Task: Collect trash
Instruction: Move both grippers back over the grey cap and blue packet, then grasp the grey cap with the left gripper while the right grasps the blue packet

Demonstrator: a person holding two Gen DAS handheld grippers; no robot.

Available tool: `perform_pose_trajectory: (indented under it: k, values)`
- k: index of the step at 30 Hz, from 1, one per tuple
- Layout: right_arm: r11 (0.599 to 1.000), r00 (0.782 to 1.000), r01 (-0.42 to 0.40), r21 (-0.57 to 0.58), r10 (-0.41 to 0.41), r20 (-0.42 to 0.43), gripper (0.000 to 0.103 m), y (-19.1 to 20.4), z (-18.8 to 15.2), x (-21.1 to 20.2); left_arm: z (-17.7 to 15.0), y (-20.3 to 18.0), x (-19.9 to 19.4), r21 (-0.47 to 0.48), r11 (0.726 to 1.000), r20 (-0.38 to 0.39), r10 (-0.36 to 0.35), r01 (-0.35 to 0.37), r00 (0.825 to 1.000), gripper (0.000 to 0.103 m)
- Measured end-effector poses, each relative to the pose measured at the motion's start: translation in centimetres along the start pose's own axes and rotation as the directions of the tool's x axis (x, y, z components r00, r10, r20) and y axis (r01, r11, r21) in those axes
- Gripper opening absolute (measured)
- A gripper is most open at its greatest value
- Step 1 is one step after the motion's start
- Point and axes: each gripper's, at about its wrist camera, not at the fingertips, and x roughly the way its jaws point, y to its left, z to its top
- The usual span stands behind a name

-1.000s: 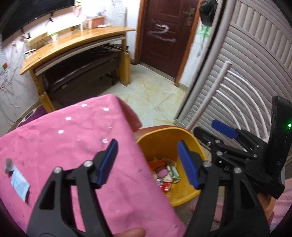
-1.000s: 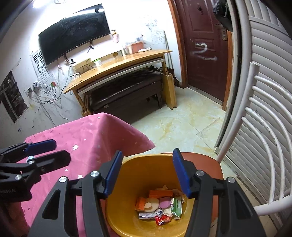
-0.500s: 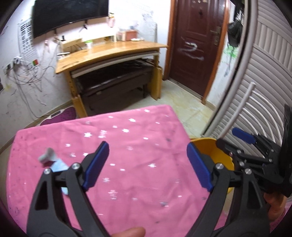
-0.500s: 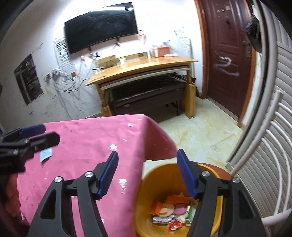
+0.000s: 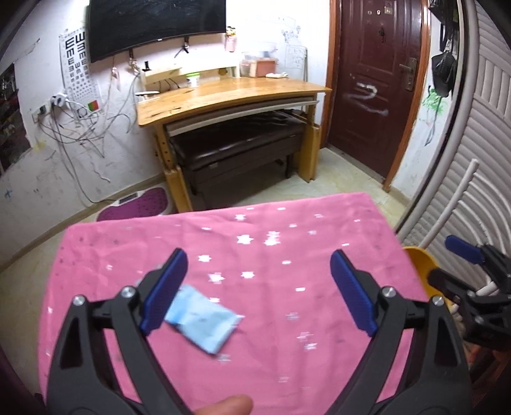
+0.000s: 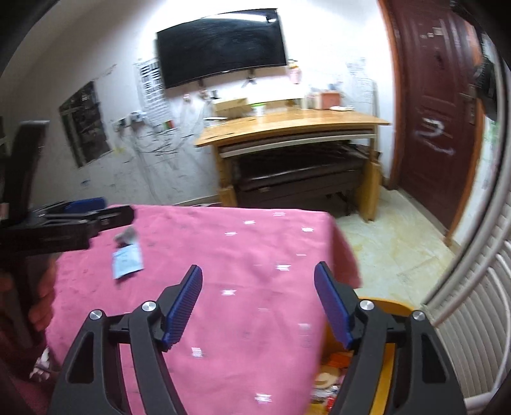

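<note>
A wooden desk (image 5: 230,95) stands against the white wall beneath a dark screen (image 5: 153,25), beside a brown door (image 5: 377,83).

A pink cloth (image 5: 255,287) scattered with small white stars covers the bench. On it lies a pale blue packet (image 5: 204,322). The bin (image 6: 389,306) is yellow-orange. Both grippers are black with blue pads (image 5: 163,287). The door (image 5: 377,86) is dark reddish brown.
</note>
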Motion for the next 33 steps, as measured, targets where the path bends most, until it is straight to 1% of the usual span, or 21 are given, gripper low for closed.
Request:
perform_pose_trajectory:
  k: [3, 5, 9, 15, 19, 26, 29, 33]
  values:
    - [0.999, 0.999, -0.048, -0.021, 0.048, -0.017, 0.072, 2.3, 0.3, 1.0, -0.1, 2.4, 0.3, -0.009, 1.0, -0.012, 0.018, -0.018, 1.0, 0.089]
    - [0.997, 0.997, -0.069, -0.039, 0.068, -0.033, 0.073, 3.8, 0.6, 1.9, -0.1, 3.9, 0.6, -0.019, 1.0, -0.028, 0.012, -0.013, 1.0, 0.089]
    - [0.992, 0.994, -0.09, -0.086, 0.084, -0.071, 0.073, 6.7, 1.4, 3.3, -0.3, 5.9, 1.1, -0.032, 0.999, -0.045, 0.016, -0.018, 0.999, 0.089]
    - [0.975, 0.984, -0.157, -0.157, 0.14, -0.113, 0.076, 11.3, 2.1, 5.2, -0.8, 9.5, 3.0, -0.101, 0.995, -0.126, -0.012, -0.001, 0.992, 0.089]
    - [0.962, 0.974, -0.2, -0.185, 0.175, -0.143, 0.077, 13.9, 2.3, 6.8, -1.2, 10.5, 4.2, -0.131, 0.991, -0.174, -0.019, -0.004, 0.985, 0.089]
    - [0.939, 0.958, -0.239, -0.247, 0.186, -0.219, 0.077, 17.3, 2.0, 9.9, -1.8, 12.0, 5.7, -0.197, 0.98, -0.229, -0.017, -0.029, 0.973, 0.089]
    - [0.929, 0.951, -0.254, -0.269, 0.189, -0.246, 0.077, 18.1, 1.8, 11.1, -2.0, 12.2, 6.4, -0.208, 0.977, -0.255, -0.005, -0.05, 0.967, 0.089]
    - [0.925, 0.943, -0.264, -0.273, 0.188, -0.276, 0.077, 19.1, 1.6, 13.1, -2.2, 12.6, 7.3, -0.236, 0.97, -0.284, -0.019, -0.051, 0.959, 0.089]
